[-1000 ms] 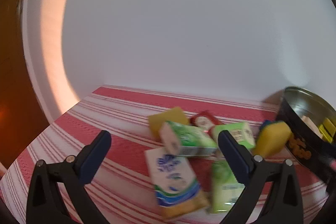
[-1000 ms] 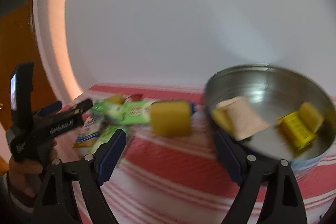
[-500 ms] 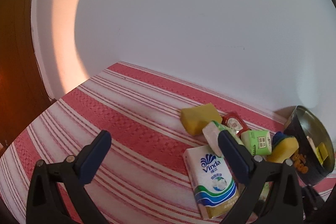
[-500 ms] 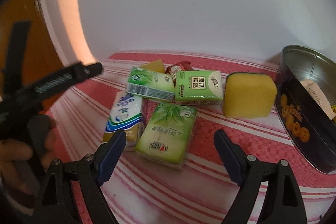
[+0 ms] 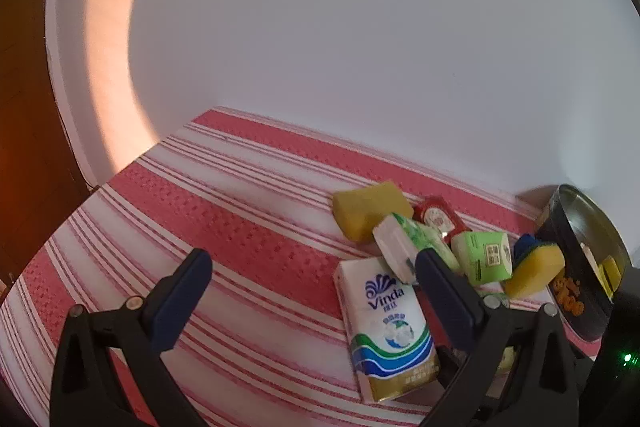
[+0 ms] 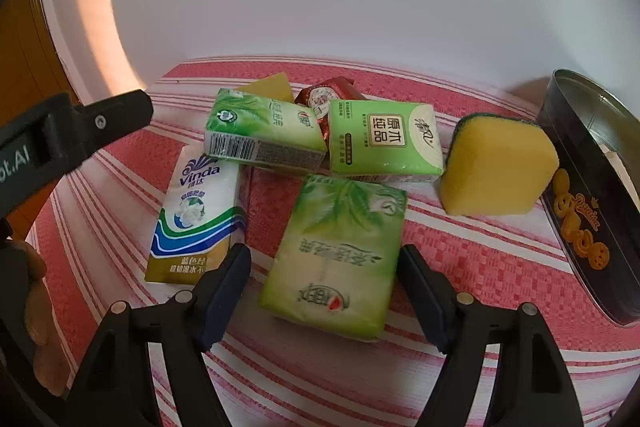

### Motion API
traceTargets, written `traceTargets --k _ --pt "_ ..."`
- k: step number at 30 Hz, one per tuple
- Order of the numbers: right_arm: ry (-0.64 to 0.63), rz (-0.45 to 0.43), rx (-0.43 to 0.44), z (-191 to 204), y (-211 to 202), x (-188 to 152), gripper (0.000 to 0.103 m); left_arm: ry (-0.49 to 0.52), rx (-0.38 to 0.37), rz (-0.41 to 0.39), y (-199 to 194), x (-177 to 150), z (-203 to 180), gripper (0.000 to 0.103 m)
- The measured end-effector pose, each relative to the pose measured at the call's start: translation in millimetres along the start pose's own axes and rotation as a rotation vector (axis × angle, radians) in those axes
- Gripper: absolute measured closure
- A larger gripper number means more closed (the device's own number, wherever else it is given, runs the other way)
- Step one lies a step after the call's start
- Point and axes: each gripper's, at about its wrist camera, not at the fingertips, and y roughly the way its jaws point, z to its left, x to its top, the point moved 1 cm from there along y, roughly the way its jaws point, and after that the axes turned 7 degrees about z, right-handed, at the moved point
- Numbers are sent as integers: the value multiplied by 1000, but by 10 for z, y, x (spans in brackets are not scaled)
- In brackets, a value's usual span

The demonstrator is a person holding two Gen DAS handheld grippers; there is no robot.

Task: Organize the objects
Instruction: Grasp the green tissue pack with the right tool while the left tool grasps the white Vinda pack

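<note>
**Right tongs closing over green tissue pack – grasp not yet made**

The right tongs [image 6: 324,291] are seen pointing down at the nearest green tissue pack [image 6: 336,255], which lies flat on the red-striped cloth [image 6: 460,251] covering the worktop. The jaws are closing, with the near end of the pack between them, but no pad contact can be made out – nothing is held. The left tongs [image 5: 312,291] stand wide and empty, with bare cloth between the jaws and the right jaw in front of the pile.

The rest of the pile is found just behind: a Vinda tissue pack [image 6: 196,215] beside the target, two more green packs [image 6: 264,131] [image 6: 384,139] touching each other, a red sachet [image 6: 324,95] and a plain yellow sponge [image 6: 272,89] partly hidden behind them. A yellow sponge with dark backing [image 6: 500,171] leans close to the open cookie tin [image 6: 580,207], judged to be the destination – a few items are already seen inside from the left wrist view.

Risks, as judged:
- The pack is soft and glossy; a pinch on its near end alone could let it sag or slip out on lifting.
- Jaws closed too low could catch the cloth and drag the neighbours.
- The left tongs are close to the pile – a collision between tools is possible.
- The leaning sponge could be knocked on the way to the tin.
</note>
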Motion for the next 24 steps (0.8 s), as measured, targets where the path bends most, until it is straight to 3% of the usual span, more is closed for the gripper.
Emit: traceTargets --k 1,4,14,21,24 --pt "3 -3 -11 -19 -9 -3 41 4 -8 16 20 -5 -10 0" --pt "-1 -4 -11 -95 -42 -29 47 22 -45 55 54 -35 -63 1" --pt "8 -45 4 -359 -359 -352 48 142 -75 116 147 -182 -362 1" --pt "19 -115 24 -376 -540 -412 47 175 4 191 400 -275 -465 1" --pt "22 -109 41 -350 -534 -420 47 167 28 233 512 -310 -443 7"
